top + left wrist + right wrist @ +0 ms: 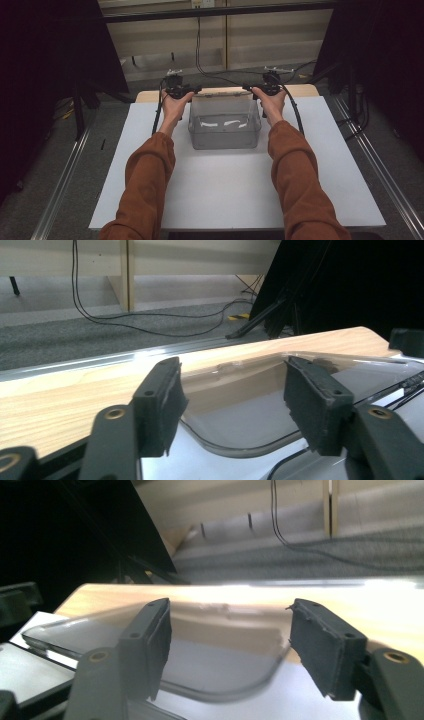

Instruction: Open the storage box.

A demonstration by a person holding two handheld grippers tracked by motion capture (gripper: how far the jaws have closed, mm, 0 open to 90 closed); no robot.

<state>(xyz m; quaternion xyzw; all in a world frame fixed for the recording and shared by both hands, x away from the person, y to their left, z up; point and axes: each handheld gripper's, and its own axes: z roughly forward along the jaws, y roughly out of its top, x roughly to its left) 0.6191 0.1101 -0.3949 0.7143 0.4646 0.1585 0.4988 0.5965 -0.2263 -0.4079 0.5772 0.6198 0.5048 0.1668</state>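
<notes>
A clear plastic bin (224,122) sits on the white table top (240,195), toward the far edge and about midway between the left and right edges; its walls are see-through with rounded corners, and pale glints show on its floor; its far rim lies close to the strip of bare wood (300,90) that runs along the far edge of the table.

The left gripper (181,90) is held at the bin's far left corner, the person's left hand (173,107) wrapped around it; in the left gripper view its jaws stand wide apart with nothing between the pads (172,405), and the bin's rounded corner (235,420) lies beyond and below the gap, not touched by either pad.

The right gripper (265,88) is held at the bin's far right corner in the right hand (271,105); in the right gripper view its jaws are likewise spread wide and empty, the rounded corner of the bin (220,670) showing through the gap past the pads (320,647); whether either gripper body rests on the rim cannot be told from the high view.

A black cable (296,116) trails from the right gripper back along the forearm; both forearms wear rust-brown sleeves (147,180) reaching in from the near edge of the table.

Beyond the far edge lie grey carpet (60,340), loose black cables (210,72) and a pale wooden wall base; dark curtains (60,45) stand at both sides.
</notes>
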